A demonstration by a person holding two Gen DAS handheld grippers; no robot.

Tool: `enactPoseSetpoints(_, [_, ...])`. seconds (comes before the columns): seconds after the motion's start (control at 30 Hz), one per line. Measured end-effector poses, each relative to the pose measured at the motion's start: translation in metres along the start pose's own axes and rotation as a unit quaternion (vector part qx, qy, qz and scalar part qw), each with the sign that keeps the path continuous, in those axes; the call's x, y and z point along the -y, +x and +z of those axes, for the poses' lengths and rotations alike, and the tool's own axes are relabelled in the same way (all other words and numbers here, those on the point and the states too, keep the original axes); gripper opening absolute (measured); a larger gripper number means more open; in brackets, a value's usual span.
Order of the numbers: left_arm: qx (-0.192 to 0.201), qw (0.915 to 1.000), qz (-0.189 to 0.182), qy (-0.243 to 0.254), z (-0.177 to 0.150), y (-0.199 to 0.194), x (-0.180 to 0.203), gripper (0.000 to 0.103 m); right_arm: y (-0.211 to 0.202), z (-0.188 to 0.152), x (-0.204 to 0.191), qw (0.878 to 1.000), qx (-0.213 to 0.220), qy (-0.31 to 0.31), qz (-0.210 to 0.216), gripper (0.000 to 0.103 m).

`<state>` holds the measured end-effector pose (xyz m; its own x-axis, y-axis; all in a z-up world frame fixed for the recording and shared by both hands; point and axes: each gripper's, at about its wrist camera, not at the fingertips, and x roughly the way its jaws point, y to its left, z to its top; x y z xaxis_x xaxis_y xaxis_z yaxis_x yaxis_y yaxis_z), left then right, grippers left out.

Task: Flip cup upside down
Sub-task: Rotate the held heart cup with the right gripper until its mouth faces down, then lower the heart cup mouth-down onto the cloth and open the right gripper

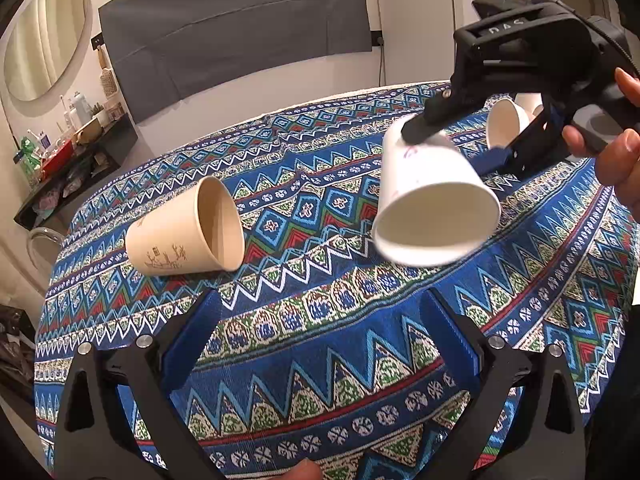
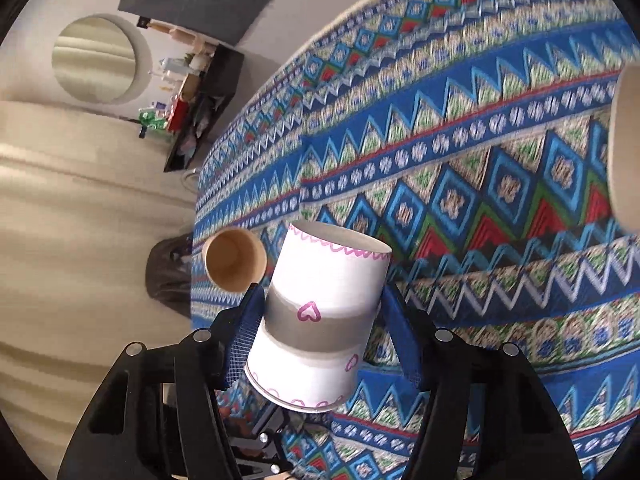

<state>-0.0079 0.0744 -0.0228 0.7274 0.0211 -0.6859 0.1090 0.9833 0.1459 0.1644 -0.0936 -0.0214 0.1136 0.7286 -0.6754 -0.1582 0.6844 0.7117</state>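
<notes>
My right gripper (image 2: 320, 320) is shut on a white paper cup (image 2: 324, 312) with pink hearts and holds it in the air over the patterned tablecloth (image 2: 480, 184). In the left wrist view this white cup (image 1: 428, 204) hangs tilted, mouth toward the camera and down, under the right gripper (image 1: 456, 136). A tan paper cup (image 1: 188, 232) lies on its side on the cloth to the left. My left gripper (image 1: 316, 340) is open and empty, low over the near part of the cloth.
More white cups (image 1: 506, 122) lie behind the right gripper. A small tan cup (image 2: 234, 260) lies near the table edge, and another tan cup's rim (image 2: 626, 148) is at the right border. A cluttered shelf (image 1: 68, 148) and a round mirror (image 1: 46, 40) stand beyond the table.
</notes>
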Motion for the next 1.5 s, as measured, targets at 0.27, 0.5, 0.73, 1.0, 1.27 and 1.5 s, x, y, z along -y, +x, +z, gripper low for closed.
enactPoseSetpoints(0.27, [-0.003, 1.0, 0.004, 0.002, 0.007, 0.006, 0.004, 0.097, -0.021, 0.019, 0.005, 0.992, 0.094, -0.065, -0.059, 0.057])
enactPoseSetpoints(0.5, [-0.016, 0.9998, 0.002, -0.012, 0.011, 0.017, 0.001, 0.097, -0.039, 0.027, 0.003, 0.967, 0.175, -0.132, -0.132, 0.057])
enactPoseSetpoints(0.73, [-0.018, 0.9998, -0.001, -0.009, 0.013, 0.023, 0.003, 0.097, -0.047, 0.019, -0.001, 0.931, 0.228, -0.193, -0.208, 0.057])
enactPoseSetpoints(1.0, [-0.022, 0.9997, -0.005, -0.013, 0.013, 0.025, 0.004, 0.097, -0.041, -0.004, -0.014, 0.896, 0.241, -0.268, -0.258, 0.057])
enactPoseSetpoints(1.27, [-0.029, 0.9994, 0.0, -0.019, 0.013, 0.026, 0.005, 0.097, -0.038, -0.043, -0.014, 0.87, 0.23, -0.328, -0.287, 0.057])
enactPoseSetpoints(1.5, [-0.029, 0.9994, 0.0, -0.021, 0.015, 0.026, 0.011, 0.097, -0.039, -0.057, -0.005, 0.87, 0.208, -0.348, -0.282, 0.054])
